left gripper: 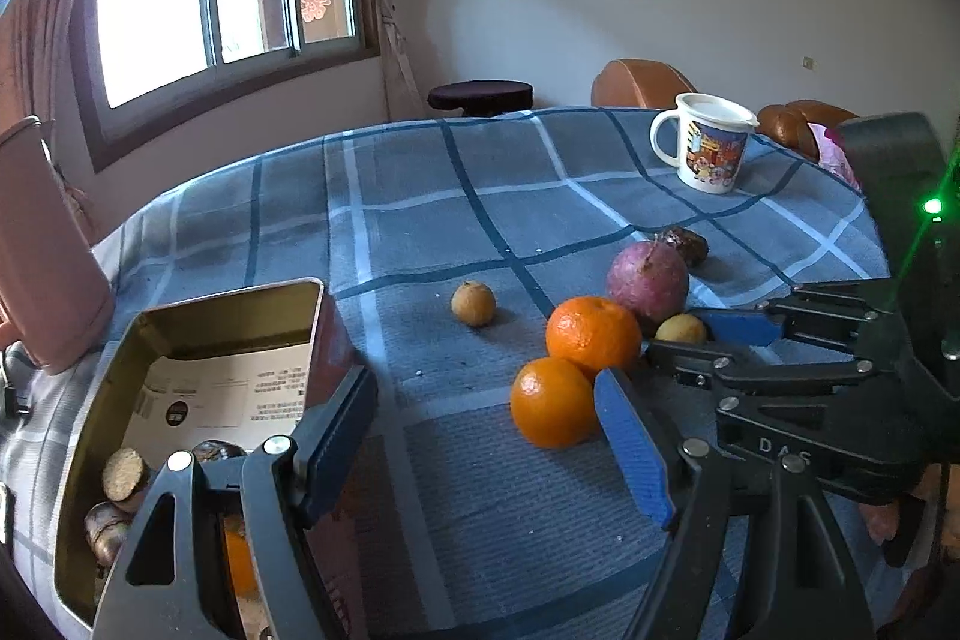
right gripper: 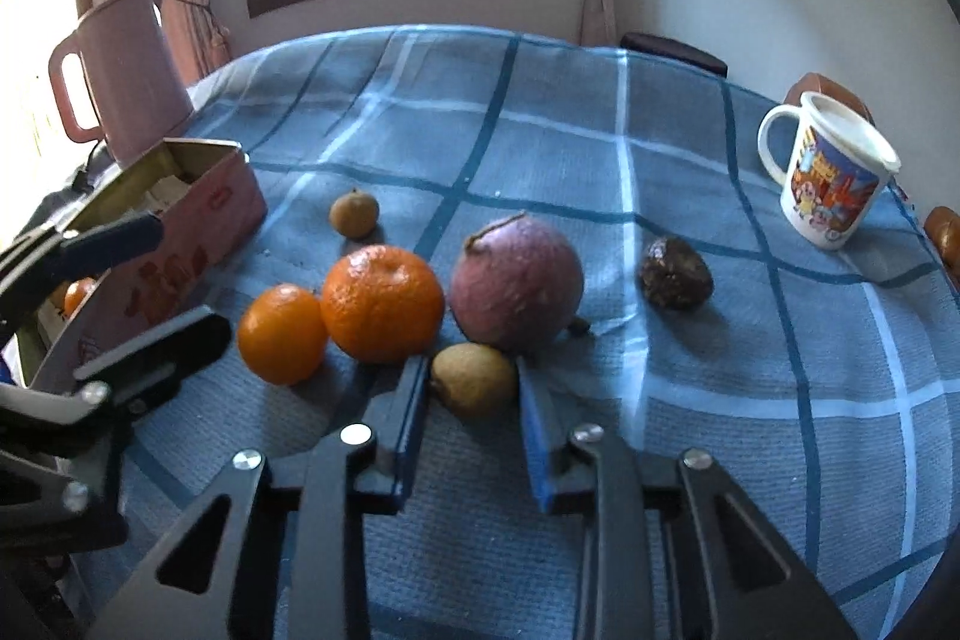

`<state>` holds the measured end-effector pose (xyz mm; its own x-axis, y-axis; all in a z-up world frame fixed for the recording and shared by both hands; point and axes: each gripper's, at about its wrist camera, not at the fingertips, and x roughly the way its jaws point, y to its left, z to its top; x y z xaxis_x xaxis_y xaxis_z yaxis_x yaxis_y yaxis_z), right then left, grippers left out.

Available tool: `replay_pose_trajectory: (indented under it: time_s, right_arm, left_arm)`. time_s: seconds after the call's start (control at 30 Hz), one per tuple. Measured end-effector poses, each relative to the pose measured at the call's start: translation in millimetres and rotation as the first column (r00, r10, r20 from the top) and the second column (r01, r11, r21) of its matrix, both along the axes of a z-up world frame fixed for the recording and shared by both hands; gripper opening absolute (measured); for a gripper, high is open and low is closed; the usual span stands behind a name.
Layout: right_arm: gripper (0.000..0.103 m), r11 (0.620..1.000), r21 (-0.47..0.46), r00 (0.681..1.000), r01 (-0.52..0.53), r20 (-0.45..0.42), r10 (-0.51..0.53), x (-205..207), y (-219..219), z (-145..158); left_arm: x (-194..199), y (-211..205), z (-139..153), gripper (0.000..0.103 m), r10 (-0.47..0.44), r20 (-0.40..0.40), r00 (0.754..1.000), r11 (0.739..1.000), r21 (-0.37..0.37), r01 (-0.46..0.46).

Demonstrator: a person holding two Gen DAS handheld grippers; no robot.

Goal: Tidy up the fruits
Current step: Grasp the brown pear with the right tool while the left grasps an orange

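Observation:
Two oranges, a large reddish round fruit, a small yellow fruit, a small brown fruit and a dark wrinkled fruit lie on the blue checked tablecloth. My right gripper is open with its fingers on either side of the small yellow fruit. My left gripper is open and empty, beside the metal tin, near the front orange. The tin holds brown nut-like pieces and an orange.
A pink jug stands behind the tin at the left. A cartoon-printed mug stands at the table's far right. Chairs and a dark stool lie beyond the table's far edge.

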<state>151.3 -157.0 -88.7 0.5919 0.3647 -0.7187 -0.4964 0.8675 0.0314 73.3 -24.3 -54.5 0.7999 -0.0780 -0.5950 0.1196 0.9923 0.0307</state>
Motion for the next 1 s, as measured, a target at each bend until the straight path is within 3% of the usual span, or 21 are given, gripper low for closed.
replay_pose_trajectory:
  time_s: [0.17, 0.33, 0.5, 0.6, 0.63, 1.0]
  right_arm:
    - [0.032, 0.999, 0.026, 0.998, 0.026, 0.049, -0.027, -6.6, -6.3, 8.3]
    - [0.032, 0.997, 0.061, 0.995, 0.048, 0.088, -0.053, -11.2, -12.9, 15.3]
    - [0.032, 0.997, 0.057, 0.991, 0.05, 0.117, -0.057, -14.6, -11.7, 18.6]
    - [0.032, 0.998, 0.054, 0.99, 0.046, 0.13, -0.052, -16.8, -11.2, 19.3]
    - [0.032, 0.997, 0.058, 0.99, 0.045, 0.13, -0.052, -16.8, -12.0, 19.4]
    - [0.032, 0.996, 0.082, 0.987, 0.022, 0.159, -0.035, -22.7, -13.7, 22.6]
  left_arm:
    - [7.0, -4.9, -1.6, 0.076, -0.018, -0.015, 1.0, 1.0, -0.007, 0.018]
    - [16.6, -12.4, -8.4, 0.067, -0.072, -0.076, 0.994, 0.997, -0.018, 0.071]
    - [32.4, -14.3, -18.2, 0.056, -0.1, -0.158, 0.982, 0.994, -0.056, 0.092]
    - [37.3, -12.3, -22.3, 0.039, -0.112, -0.191, 0.975, 0.992, -0.082, 0.097]
    - [37.8, -11.3, -22.8, 0.039, -0.114, -0.196, 0.974, 0.991, -0.092, 0.098]
    - [27.7, -2.6, -12.8, 0.039, -0.097, -0.124, 0.987, 0.99, -0.118, 0.082]
